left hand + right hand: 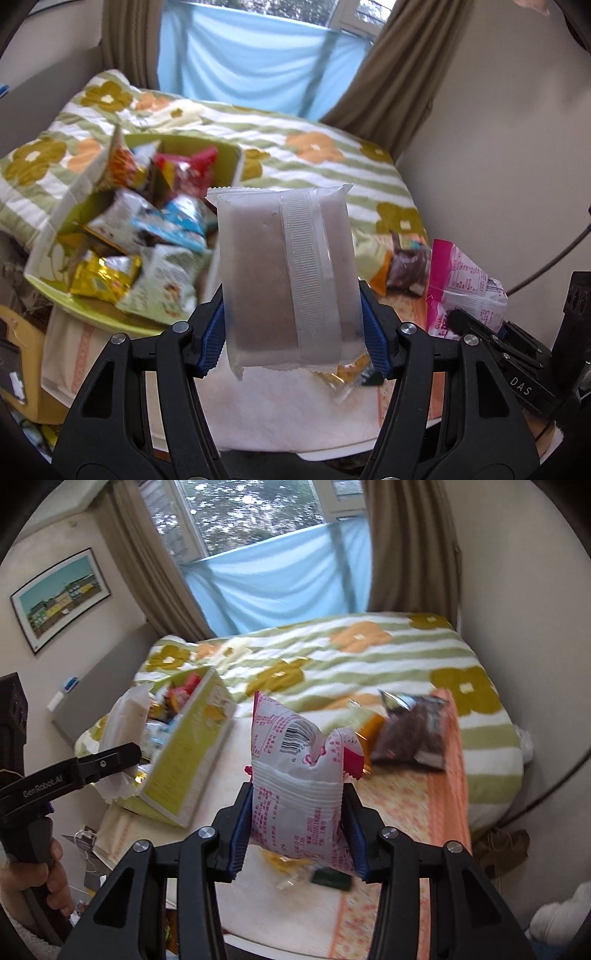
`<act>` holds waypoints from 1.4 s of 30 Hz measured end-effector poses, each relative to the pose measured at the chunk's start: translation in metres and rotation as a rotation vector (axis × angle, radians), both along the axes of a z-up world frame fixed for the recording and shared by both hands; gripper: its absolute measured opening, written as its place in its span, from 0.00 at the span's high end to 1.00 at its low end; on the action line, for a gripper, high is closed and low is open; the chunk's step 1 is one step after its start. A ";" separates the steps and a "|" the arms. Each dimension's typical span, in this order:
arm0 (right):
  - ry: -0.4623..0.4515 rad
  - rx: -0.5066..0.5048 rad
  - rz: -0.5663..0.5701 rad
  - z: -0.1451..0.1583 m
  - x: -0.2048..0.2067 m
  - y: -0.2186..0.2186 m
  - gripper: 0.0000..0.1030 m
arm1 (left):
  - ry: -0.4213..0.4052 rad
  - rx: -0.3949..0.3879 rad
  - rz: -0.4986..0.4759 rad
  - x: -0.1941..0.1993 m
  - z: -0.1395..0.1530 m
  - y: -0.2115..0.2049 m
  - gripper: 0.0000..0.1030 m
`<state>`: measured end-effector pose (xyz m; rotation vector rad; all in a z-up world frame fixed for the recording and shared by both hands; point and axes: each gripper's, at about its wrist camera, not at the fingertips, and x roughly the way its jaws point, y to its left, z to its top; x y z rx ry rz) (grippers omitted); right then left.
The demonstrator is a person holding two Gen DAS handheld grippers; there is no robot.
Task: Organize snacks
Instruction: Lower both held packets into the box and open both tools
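Many snack packets [147,236] fill green box [229,162]

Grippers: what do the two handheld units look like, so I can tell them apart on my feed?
Both look alike: the left gripper and right gripper have matte black plastic frames with triangular cut-outs, silver screw heads and blue ribbed pads. The left unit's side reads "GenRobot.AI" in white; the right's shows "DAS". A bare hand grips the left's dark handle; no sleeve shows.
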<state>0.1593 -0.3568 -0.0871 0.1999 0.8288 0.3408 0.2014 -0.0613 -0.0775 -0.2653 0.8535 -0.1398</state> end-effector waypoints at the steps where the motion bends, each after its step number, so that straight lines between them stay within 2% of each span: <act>1: 0.000 0.000 0.000 0.000 0.000 0.000 0.59 | -0.006 0.001 0.011 0.002 0.004 0.011 0.42; 5: -0.023 0.033 0.082 0.020 0.024 0.054 0.59 | -0.019 0.008 0.048 0.012 0.011 0.058 0.42; 10: -0.020 0.061 0.140 0.025 0.048 0.121 0.59 | 0.018 0.013 0.079 0.031 0.003 0.120 0.42; 13: -0.003 0.070 0.161 0.022 0.058 0.147 0.59 | 0.049 0.021 0.091 0.040 -0.008 0.153 0.42; 15: 0.022 0.071 0.179 0.014 0.071 0.185 0.59 | 0.075 0.022 0.087 0.047 -0.020 0.174 0.42; 21: 0.088 0.083 0.157 -0.005 0.087 0.238 0.59 | 0.173 0.023 0.029 0.063 -0.060 0.215 0.42; 26: 0.120 0.076 0.113 -0.017 0.085 0.253 0.59 | 0.223 0.022 -0.035 0.072 -0.082 0.227 0.42; 29: 0.132 0.076 0.087 -0.020 0.081 0.253 0.59 | 0.263 0.032 -0.043 0.077 -0.092 0.232 0.36; 31: 0.142 0.076 0.070 -0.022 0.080 0.250 0.59 | 0.264 0.037 -0.057 0.077 -0.092 0.232 0.09; 33: 0.149 0.076 0.064 -0.024 0.080 0.249 0.59 | 0.246 0.058 -0.063 0.075 -0.089 0.232 0.01; 39: 0.184 0.060 0.083 -0.029 0.082 0.250 0.59 | 0.223 0.058 -0.055 0.056 -0.081 0.231 0.01; 42: 0.205 0.069 0.115 -0.033 0.087 0.257 0.59 | 0.215 0.090 -0.048 0.044 -0.077 0.230 0.01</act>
